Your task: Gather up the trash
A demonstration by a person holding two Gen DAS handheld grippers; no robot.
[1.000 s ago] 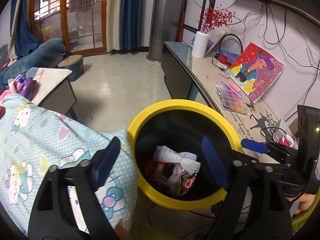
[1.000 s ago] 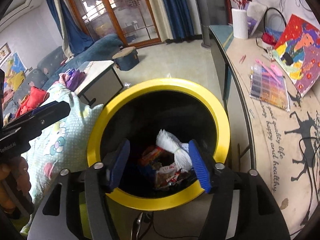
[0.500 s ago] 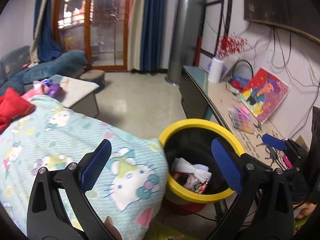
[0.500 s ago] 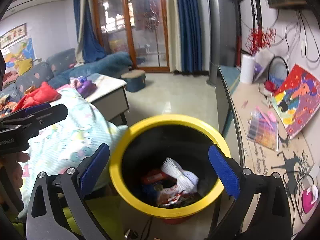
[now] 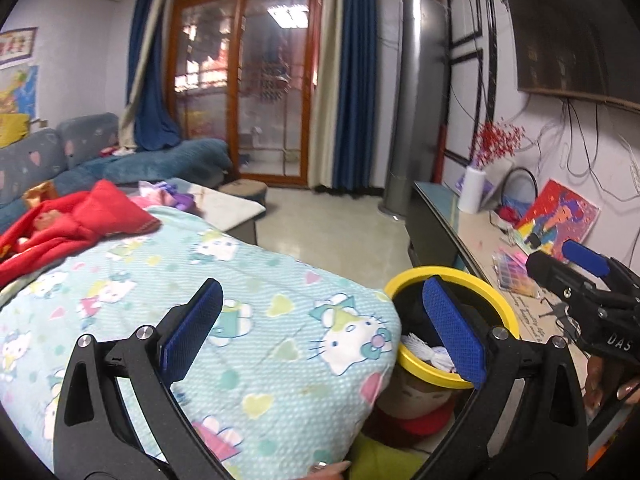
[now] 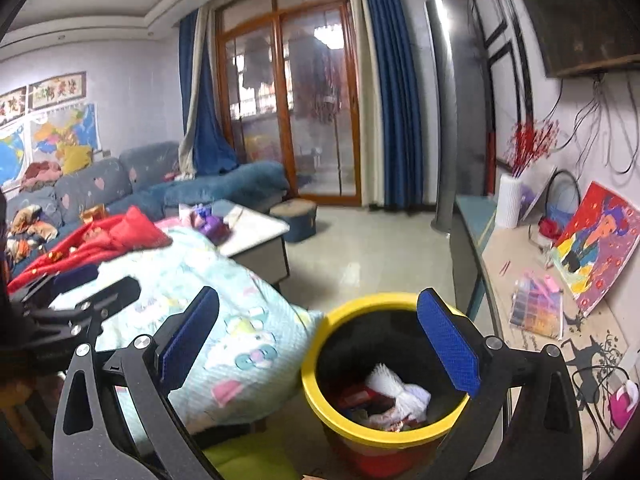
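Note:
A yellow-rimmed black trash bin point(image 6: 320, 368) stands on the floor beside the blanket; its rim also shows in the left wrist view point(image 5: 496, 300). White crumpled paper point(image 6: 396, 390) and red wrappers point(image 6: 354, 394) lie inside it. My left gripper point(image 5: 322, 330) is open and empty, high above the blanket and the bin's left side. My right gripper point(image 6: 318, 344) is open and empty, well above the bin. The right gripper shows at the right edge of the left wrist view point(image 5: 584, 276); the left gripper shows at the left of the right wrist view point(image 6: 80, 304).
A Hello Kitty blanket point(image 5: 200, 304) with a red garment point(image 5: 80, 220) lies left of the bin. A long counter point(image 6: 516, 280) on the right holds a painting point(image 6: 600, 248), a bead box point(image 6: 536, 308) and a white vase point(image 6: 508, 200). A coffee table point(image 6: 252, 232) and sofa point(image 6: 120, 184) stand behind.
Both grippers have risen and pulled back from the bin, so it looks smaller and lower. The right gripper's jaws have opened wide. The trash stays in the bin.

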